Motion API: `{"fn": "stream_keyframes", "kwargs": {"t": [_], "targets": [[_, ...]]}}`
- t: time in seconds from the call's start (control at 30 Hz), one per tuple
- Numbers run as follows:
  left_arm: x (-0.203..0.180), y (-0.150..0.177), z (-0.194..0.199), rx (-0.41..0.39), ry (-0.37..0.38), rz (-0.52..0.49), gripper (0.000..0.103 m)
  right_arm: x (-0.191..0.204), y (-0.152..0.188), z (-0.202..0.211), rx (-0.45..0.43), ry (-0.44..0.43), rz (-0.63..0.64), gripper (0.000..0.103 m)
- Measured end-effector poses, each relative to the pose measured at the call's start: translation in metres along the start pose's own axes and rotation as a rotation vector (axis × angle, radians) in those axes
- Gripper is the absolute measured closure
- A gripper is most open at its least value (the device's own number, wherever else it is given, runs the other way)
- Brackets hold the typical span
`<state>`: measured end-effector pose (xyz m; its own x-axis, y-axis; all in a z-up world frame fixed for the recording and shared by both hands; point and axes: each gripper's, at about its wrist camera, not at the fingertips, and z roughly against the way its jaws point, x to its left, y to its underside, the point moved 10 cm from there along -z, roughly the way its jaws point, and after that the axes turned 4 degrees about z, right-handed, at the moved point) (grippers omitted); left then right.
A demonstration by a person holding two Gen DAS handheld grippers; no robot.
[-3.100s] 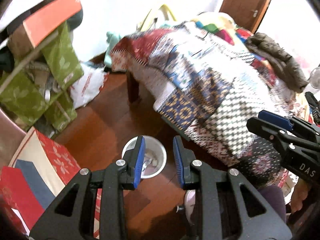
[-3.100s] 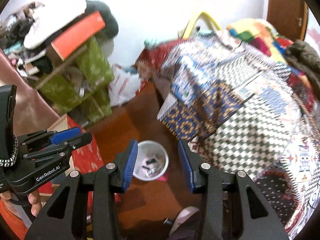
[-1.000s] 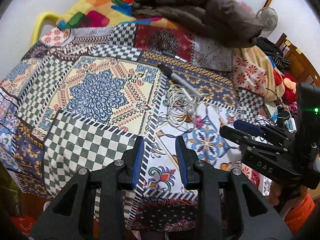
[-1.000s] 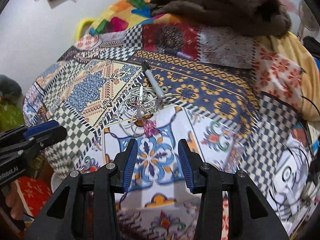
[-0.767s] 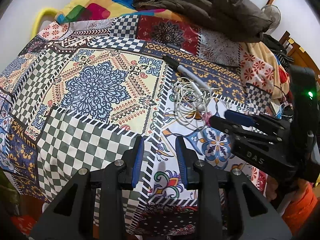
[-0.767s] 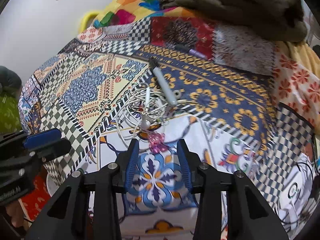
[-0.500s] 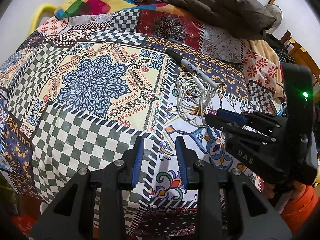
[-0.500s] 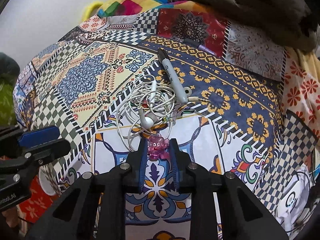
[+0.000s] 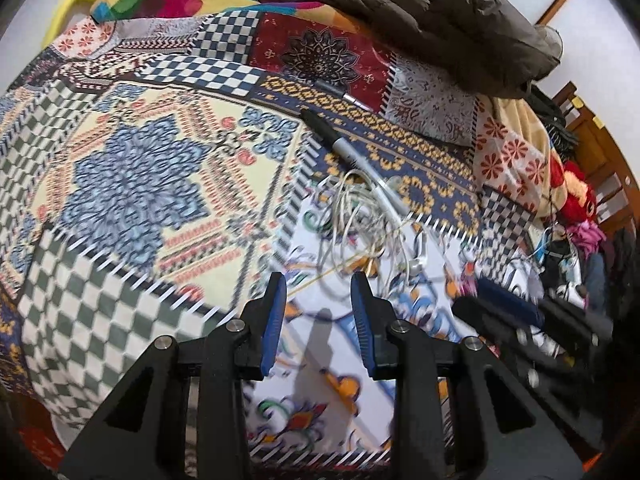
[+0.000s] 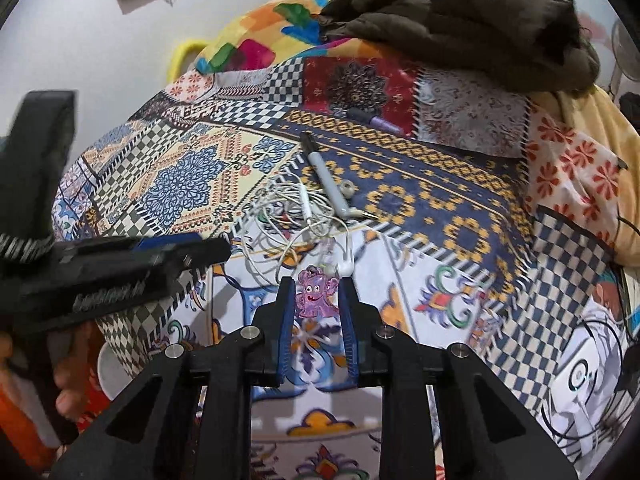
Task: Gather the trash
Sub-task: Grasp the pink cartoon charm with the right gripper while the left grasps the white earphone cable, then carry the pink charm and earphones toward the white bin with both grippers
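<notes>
Patchwork bedspread (image 10: 460, 200) holds tangled earphones (image 10: 288, 220), marker (image 10: 326, 176), jacket (image 10: 460, 20).

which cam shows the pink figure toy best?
Right wrist: the pink figure toy sits sharp and face-on between the right gripper fingertips, jaws closed on it. Left wrist shows only a blurred pink sliver at the right gripper's tip.

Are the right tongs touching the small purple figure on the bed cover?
Touching. In the right wrist view the purple figure sits between the blue pads of the right tongs, and both pads press against its sides with no gap showing.
</notes>
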<state>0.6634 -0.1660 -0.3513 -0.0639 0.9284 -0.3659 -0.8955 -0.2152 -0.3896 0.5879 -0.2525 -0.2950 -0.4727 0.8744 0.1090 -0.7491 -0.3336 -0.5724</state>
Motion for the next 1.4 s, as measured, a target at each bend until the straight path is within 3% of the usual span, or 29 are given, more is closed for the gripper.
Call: {"fn": "stream_keyframes", "kwargs": {"t": [0.17, 0.4, 0.53, 0.67, 1.4], "targets": [[-0.009, -0.012, -0.014, 0.005, 0.042, 0.036, 0.072, -0.013, 0.007, 0.009, -0.010, 0.005, -0.034, 0.083], [-0.015, -0.018, -0.035, 0.013, 0.029, 0.027, 0.072, -0.033, 0.015, 0.015, -0.012, 0.030, -0.088, 0.083], [-0.021, -0.017, -0.042, 0.013, 0.007, -0.019, 0.095, -0.039, 0.021, 0.023, -0.017, 0.030, -0.109, 0.083], [-0.024, -0.014, -0.036, -0.005, -0.016, -0.047, 0.101, -0.042, 0.023, 0.032, -0.023, 0.032, -0.125, 0.083], [-0.019, 0.004, 0.130, -0.184, -0.072, -0.124, 0.101, 0.007, -0.020, 0.118, -0.164, 0.025, -0.076, 0.083]]}}
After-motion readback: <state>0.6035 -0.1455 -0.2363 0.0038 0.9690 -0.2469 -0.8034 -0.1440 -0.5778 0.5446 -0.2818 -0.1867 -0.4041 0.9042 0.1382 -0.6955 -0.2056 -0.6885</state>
